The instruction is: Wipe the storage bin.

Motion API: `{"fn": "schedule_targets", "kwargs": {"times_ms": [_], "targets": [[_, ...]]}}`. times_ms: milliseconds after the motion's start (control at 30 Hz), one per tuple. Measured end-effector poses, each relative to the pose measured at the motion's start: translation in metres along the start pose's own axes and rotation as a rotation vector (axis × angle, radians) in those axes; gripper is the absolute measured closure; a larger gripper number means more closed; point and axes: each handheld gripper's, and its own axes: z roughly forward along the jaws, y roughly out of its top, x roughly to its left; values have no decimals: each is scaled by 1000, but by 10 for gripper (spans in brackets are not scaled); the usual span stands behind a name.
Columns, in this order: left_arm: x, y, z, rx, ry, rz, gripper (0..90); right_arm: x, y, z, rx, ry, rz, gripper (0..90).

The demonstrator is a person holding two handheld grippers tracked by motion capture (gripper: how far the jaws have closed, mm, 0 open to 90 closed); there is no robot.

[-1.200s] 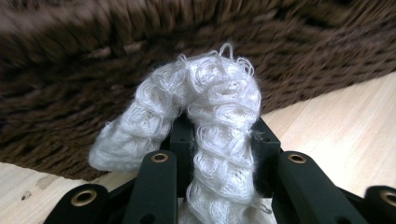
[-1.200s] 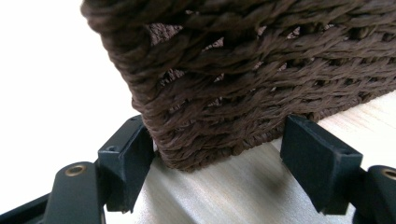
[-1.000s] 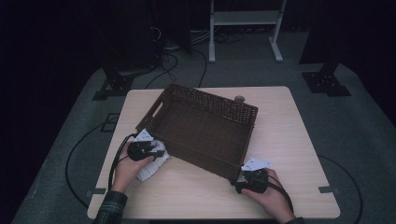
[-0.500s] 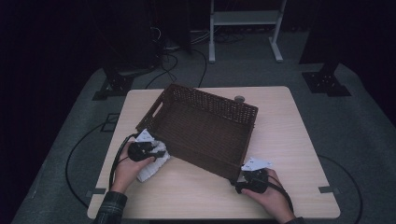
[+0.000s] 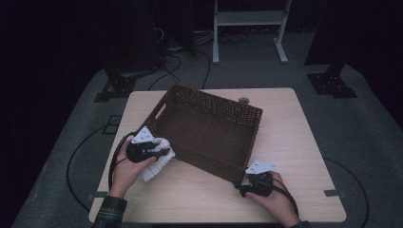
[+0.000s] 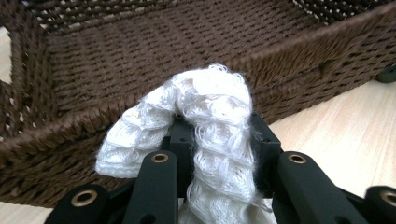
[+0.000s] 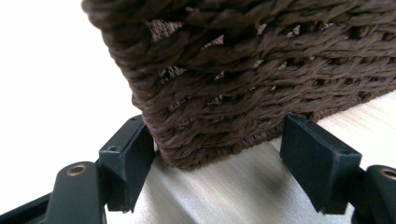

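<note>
You have one white cloth (image 5: 157, 161), one wicker basket (image 5: 209, 130) and one wooden table (image 5: 294, 142) in front of you, with a gripper in each hand.

Your left gripper (image 5: 159, 151) is clamped shut on the cloth: in the left gripper view the soft, loosely knitted white fabric (image 6: 210, 135) bulges up in a fold between the black jaws, just in front of the basket's near wall. In the high view the cloth hangs from the gripper at the left of the table, just beside the basket's left side.

The basket is a dark brown, rectangular tray of tightly woven cord, set at an angle on the pale wood, and its woven floor lies bare.

Your right gripper (image 5: 252, 179) sits at the basket's near right corner (image 7: 224, 107). Its jaws stand apart on either side of that corner; one pad touches the weave, the other stands clear.
</note>
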Motion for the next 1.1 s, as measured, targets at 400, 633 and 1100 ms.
{"fn": "schedule_targets", "kwargs": {"times_ms": [400, 633, 1100], "targets": [[0, -2, 5, -5, -23, -15, 686, 0, 0, 0, 0, 1, 0, 262], [1, -6, 14, 26, -25, -17, 686, 0, 0, 0, -1, 0, -2, 263], [4, -24, 45, 150, -28, -32, 684, 0, 0, 0, -1, 0, -1, 263]]}}
